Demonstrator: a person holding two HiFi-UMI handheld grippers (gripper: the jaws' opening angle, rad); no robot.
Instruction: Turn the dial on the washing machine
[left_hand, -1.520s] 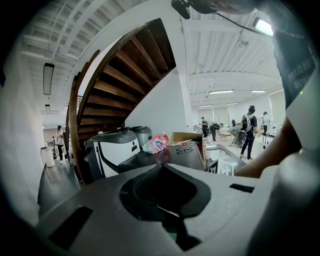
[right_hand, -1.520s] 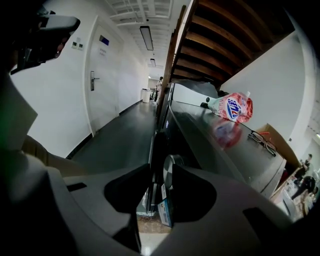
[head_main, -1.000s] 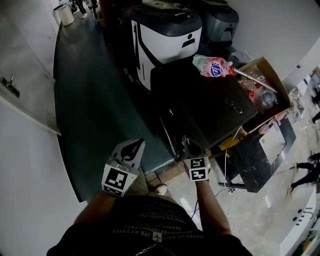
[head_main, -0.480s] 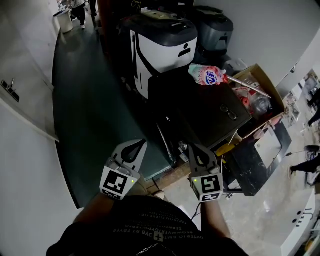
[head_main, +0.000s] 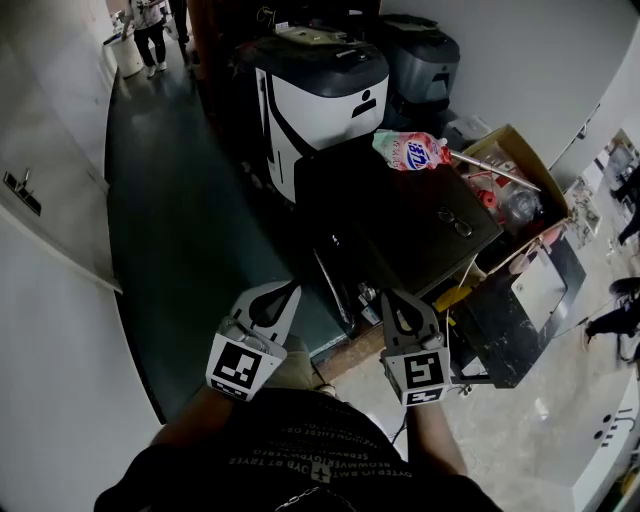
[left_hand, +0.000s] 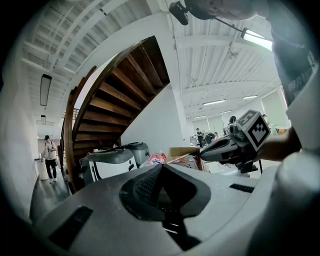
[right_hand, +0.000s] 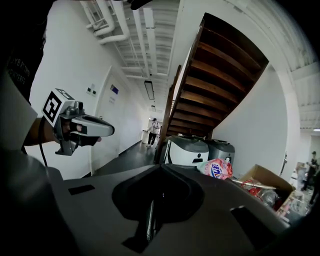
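Observation:
The washing machine (head_main: 400, 215) is a dark box with a flat top, in the middle of the head view. Its front panel (head_main: 338, 262) is seen almost edge-on, and I cannot make out the dial on it. My right gripper (head_main: 388, 297) hovers just short of that front edge, shut and holding nothing; in its own view the jaws (right_hand: 161, 167) meet at the tip. My left gripper (head_main: 291, 290) is level with it over the dark floor to the left, also shut and empty (left_hand: 160, 167).
A pink detergent bag (head_main: 410, 150) lies on the machine's back edge. An open cardboard box (head_main: 520, 180) of clutter stands to the right. Behind the washing machine stands a white and grey machine (head_main: 320, 80), under a wooden staircase (right_hand: 220, 90). A person (head_main: 148, 25) walks down the corridor.
My right gripper has drawn back from the washing machine's front edge toward my body. The left gripper has barely moved.

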